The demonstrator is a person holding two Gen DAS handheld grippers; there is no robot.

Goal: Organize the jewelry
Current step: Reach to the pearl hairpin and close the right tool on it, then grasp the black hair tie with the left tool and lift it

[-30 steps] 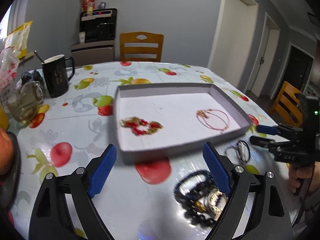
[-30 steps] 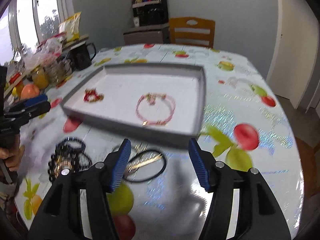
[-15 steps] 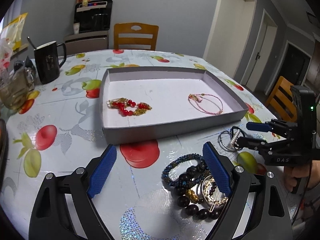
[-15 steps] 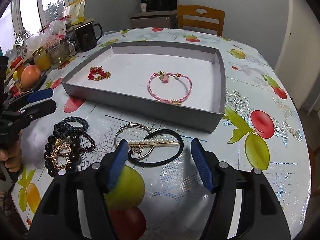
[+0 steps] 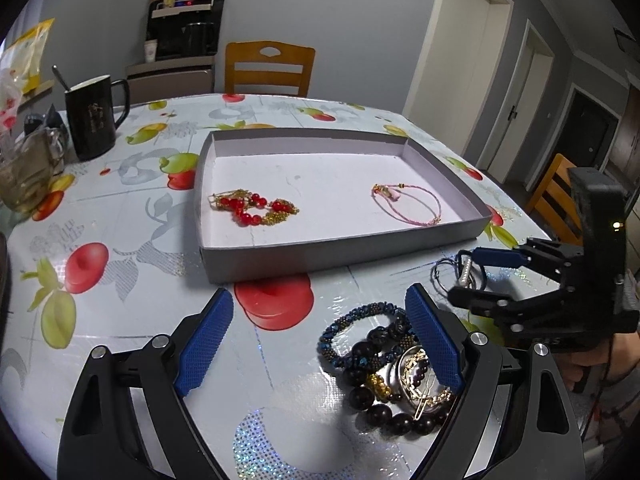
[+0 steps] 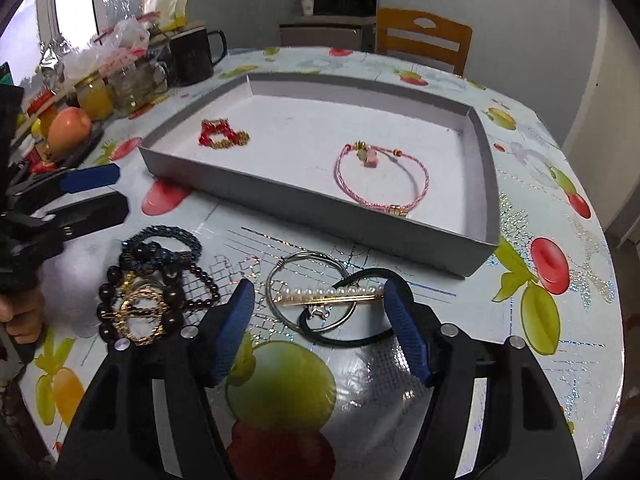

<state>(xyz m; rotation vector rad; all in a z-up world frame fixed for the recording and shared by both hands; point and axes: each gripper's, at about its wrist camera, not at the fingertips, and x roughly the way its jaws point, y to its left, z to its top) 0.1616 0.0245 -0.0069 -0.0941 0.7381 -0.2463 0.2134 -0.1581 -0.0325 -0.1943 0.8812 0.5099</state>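
Note:
A shallow grey tray holds a red-and-gold bead bracelet and a pink cord bracelet. In front of it lies a heap of dark bead bracelets; my left gripper hovers open just left of it. My right gripper is low over a pearl hair clip, a silver bangle and a black hair tie. Its jaws are opening and straddle these without pressing on them.
A black mug and a glass jar stand at the table's far left, with jars, fruit and bags beside them. Wooden chairs stand behind and to the right. The table's rounded edge runs close on the right.
The right gripper has come down and forward over the pearl clip, and its jaws have spread wider. The left gripper has stayed open over the bead heap, and its view has shifted slightly.

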